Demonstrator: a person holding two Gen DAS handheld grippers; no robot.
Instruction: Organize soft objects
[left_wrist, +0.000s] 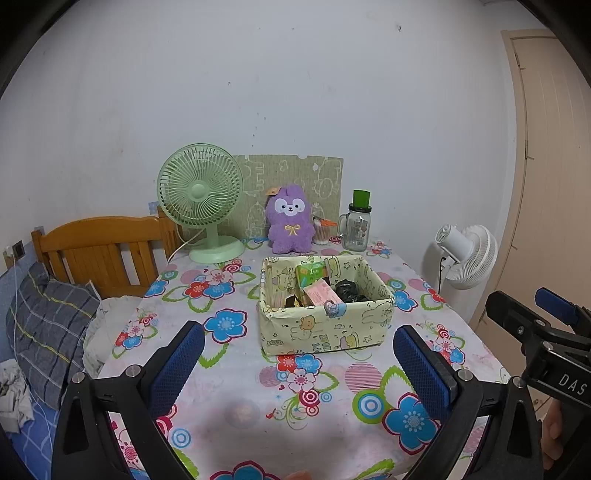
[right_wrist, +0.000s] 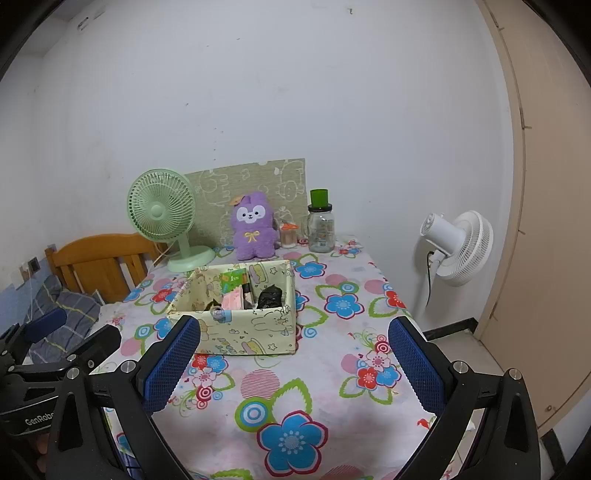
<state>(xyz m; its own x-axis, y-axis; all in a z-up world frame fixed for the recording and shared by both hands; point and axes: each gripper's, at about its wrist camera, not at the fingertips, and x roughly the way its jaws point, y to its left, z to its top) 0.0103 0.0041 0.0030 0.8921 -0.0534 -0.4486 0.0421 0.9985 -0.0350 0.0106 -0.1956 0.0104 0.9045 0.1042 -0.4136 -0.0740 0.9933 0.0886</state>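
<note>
A purple plush toy (left_wrist: 290, 220) sits upright at the back of the flowered table (left_wrist: 258, 406), against a green patterned board; it also shows in the right wrist view (right_wrist: 254, 226). A pale yellow fabric box (left_wrist: 325, 317) stands mid-table in front of it, holding a green packet, a pink packet and a black bundle; it shows in the right wrist view too (right_wrist: 243, 328). My left gripper (left_wrist: 299, 365) is open and empty over the table's near part. My right gripper (right_wrist: 293, 365) is open and empty, to the right of the left one.
A green desk fan (left_wrist: 201, 199) stands back left. A glass jar with a green lid (left_wrist: 357, 221) and a small cotton-swab holder (left_wrist: 320, 232) stand back right. A white fan (right_wrist: 458, 247) stands off the table's right edge. A bed with a wooden headboard (left_wrist: 99, 254) lies left.
</note>
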